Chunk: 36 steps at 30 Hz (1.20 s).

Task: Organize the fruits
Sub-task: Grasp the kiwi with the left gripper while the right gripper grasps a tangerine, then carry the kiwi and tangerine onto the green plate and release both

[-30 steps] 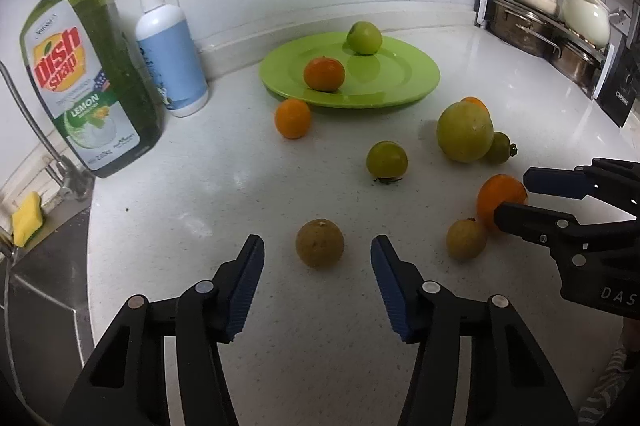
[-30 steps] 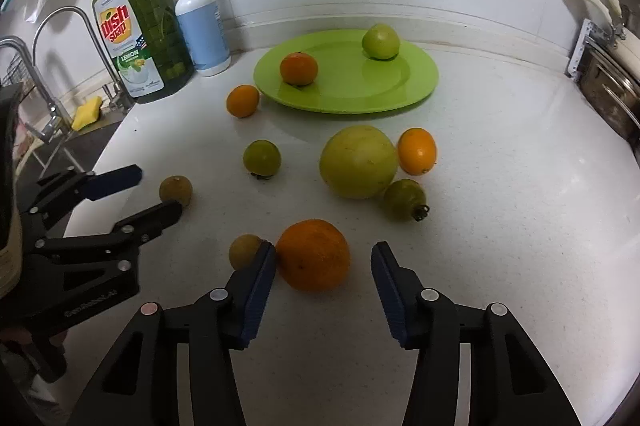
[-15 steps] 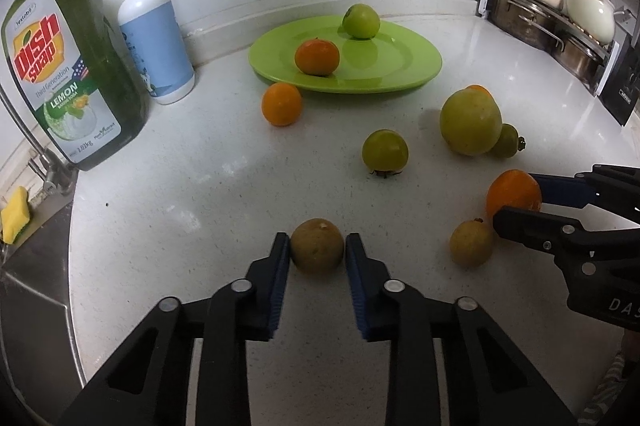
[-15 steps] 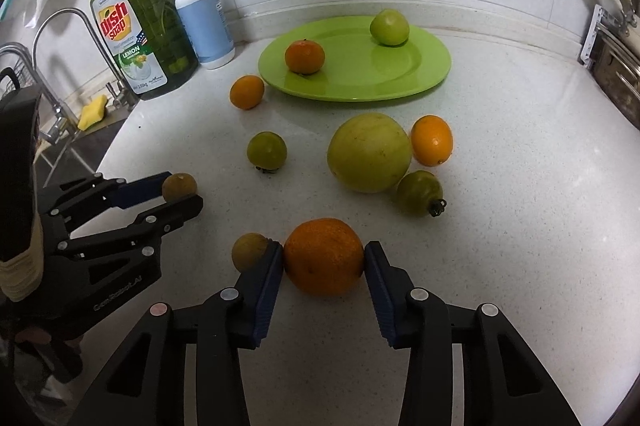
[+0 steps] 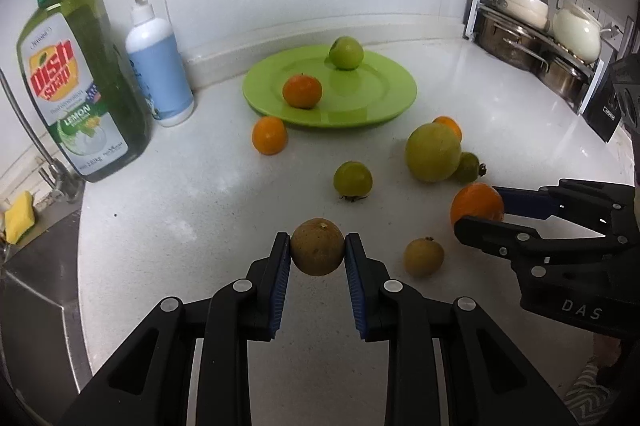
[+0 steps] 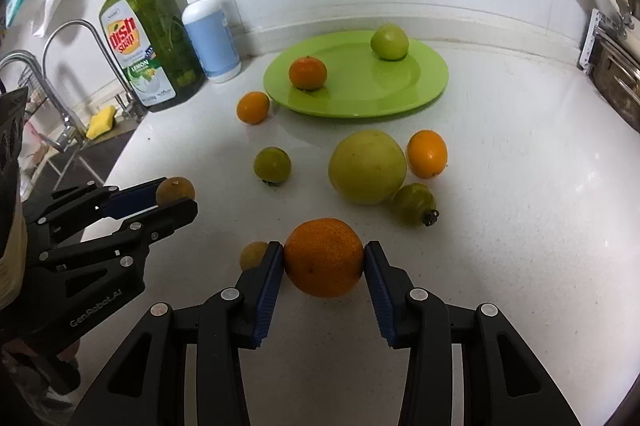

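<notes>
My left gripper (image 5: 317, 253) is shut on a small brown fruit (image 5: 317, 247), held just above the white counter; it also shows in the right wrist view (image 6: 175, 189). My right gripper (image 6: 324, 260) is shut on a large orange (image 6: 323, 256), which also shows in the left wrist view (image 5: 476, 202). A green plate (image 6: 424, 82) at the back holds a tangerine (image 6: 307, 73) and a green fruit (image 6: 389, 41). Loose on the counter lie a big yellow-green fruit (image 6: 367, 166), two small oranges (image 6: 427, 153) (image 6: 253, 107), two green tomatoes (image 6: 272, 164) (image 6: 413, 204) and a second brown fruit (image 5: 423, 256).
A dish soap bottle (image 5: 76, 86) and a blue pump bottle (image 5: 158, 64) stand at the back left by the sink and tap (image 6: 92, 66). A rack of pots (image 5: 528, 34) stands at the back right. A yellow sponge (image 6: 101, 116) lies by the sink.
Both grippers closed from open: the left on the brown fruit, the right on the large orange. Both fruits now appear lifted slightly off the counter.
</notes>
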Each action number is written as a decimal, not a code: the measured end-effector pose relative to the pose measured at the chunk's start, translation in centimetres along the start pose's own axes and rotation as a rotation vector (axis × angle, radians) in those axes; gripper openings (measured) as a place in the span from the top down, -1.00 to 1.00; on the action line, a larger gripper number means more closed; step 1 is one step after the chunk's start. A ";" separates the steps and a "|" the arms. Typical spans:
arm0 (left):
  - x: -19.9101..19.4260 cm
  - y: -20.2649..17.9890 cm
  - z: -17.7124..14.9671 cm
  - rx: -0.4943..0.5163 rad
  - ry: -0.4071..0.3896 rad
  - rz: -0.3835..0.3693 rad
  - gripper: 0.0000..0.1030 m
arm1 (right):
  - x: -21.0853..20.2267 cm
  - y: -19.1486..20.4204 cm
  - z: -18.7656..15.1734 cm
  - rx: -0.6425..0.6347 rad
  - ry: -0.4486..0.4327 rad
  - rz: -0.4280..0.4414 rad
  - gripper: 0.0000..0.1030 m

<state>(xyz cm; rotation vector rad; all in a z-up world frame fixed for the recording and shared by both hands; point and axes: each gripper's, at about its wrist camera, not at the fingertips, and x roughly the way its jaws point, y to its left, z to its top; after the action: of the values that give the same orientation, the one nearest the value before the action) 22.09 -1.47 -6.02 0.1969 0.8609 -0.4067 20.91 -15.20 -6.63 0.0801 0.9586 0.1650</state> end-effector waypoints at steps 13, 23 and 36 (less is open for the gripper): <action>-3.6 -1.3 1.6 -0.019 -0.103 0.056 0.46 | -3.4 -0.6 1.1 -0.031 -0.088 0.037 0.17; -4.4 -2.2 5.0 -0.040 -0.182 0.070 0.46 | -5.1 -2.0 3.8 -0.067 -0.153 0.040 0.17; -1.2 -3.1 10.2 -0.054 -0.186 0.046 0.46 | -4.3 -5.2 9.1 -0.094 -0.195 0.024 0.17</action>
<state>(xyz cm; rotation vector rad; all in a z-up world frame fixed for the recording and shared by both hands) 27.16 -7.36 1.38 0.1265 0.6821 -0.3528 26.47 -21.06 1.36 0.0210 0.7545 0.2197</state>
